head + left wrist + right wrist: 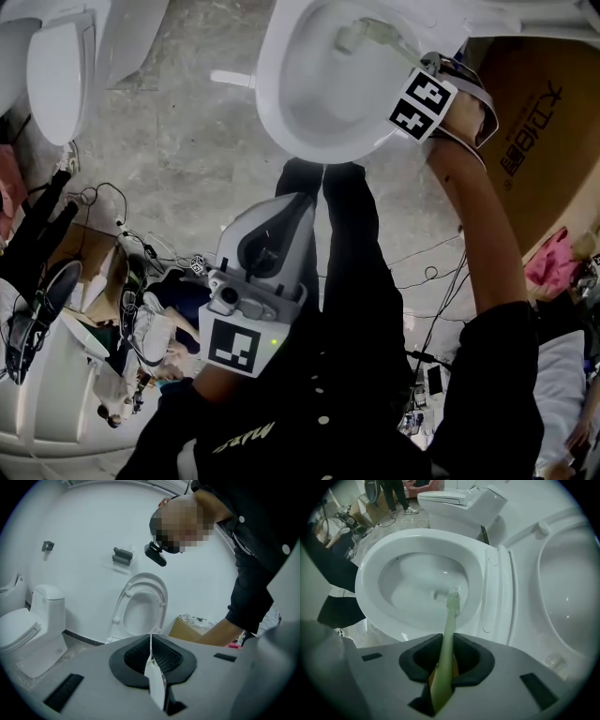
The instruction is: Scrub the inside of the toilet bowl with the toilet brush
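The white toilet bowl (281, 103) sits at the top of the head view, and its rim (370, 559) fills the right gripper view. My right gripper (427, 66) (449, 641) is over the bowl's right side, shut on the pale green toilet brush (450, 620). The brush head (453, 594) (352, 37) is down inside the bowl near its inner wall. My left gripper (292, 202) (151, 641) hangs close to the person's body, short of the bowl, jaws together. A thin white sliver shows in the seam between them; what it is I cannot tell.
The raised seat and lid (569, 583) (143, 606) stand behind the bowl. A cardboard box (534, 122) (187, 627) lies right of it. Another toilet (56, 56) (33, 625) stands to the left. Cables (112, 216) and gear litter the concrete floor.
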The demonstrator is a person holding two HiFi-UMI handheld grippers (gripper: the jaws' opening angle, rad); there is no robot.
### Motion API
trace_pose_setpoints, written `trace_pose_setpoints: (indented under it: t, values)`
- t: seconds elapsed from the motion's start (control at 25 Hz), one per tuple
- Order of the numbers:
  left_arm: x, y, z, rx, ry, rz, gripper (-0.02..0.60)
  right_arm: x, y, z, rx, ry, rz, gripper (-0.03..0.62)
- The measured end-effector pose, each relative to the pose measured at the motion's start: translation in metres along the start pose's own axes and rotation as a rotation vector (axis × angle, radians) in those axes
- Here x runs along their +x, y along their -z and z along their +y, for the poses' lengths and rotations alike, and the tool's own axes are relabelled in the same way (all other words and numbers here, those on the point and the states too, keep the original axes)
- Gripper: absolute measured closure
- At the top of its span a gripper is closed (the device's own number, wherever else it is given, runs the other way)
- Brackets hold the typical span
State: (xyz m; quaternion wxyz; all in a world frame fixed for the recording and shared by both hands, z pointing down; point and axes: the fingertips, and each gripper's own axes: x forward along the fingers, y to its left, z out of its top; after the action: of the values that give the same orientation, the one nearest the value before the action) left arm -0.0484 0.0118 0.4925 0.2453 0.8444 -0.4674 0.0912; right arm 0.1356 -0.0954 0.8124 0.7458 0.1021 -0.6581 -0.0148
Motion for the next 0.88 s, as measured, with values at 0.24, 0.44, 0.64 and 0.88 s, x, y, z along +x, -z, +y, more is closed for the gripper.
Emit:
trace_pose_setpoints:
  t: [0.24, 0.44, 0.64, 0.88]
  values:
    - [0.001, 0.001, 0.001, -0.002, -0.001, -0.002, 0.546, 0.003, 0.009, 0.015, -0.027, -0.076, 0.057, 0.507]
    - [0.001, 0.003, 0.003, -0.003, -0.003, -0.001, 0.546, 0.003, 0.011, 0.031, -0.049, -0.172, 0.104, 0.508]
    - [-0.001, 0.004, 0.005, -0.002, -0.010, 0.003, 0.547, 0.004, 0.011, 0.050, -0.102, -0.255, 0.149, 0.508]
    - [0.000, 0.004, 0.009, -0.002, -0.017, 0.002, 0.547, -0.001, 0.009, 0.075, -0.159, -0.364, 0.178, 0.508]
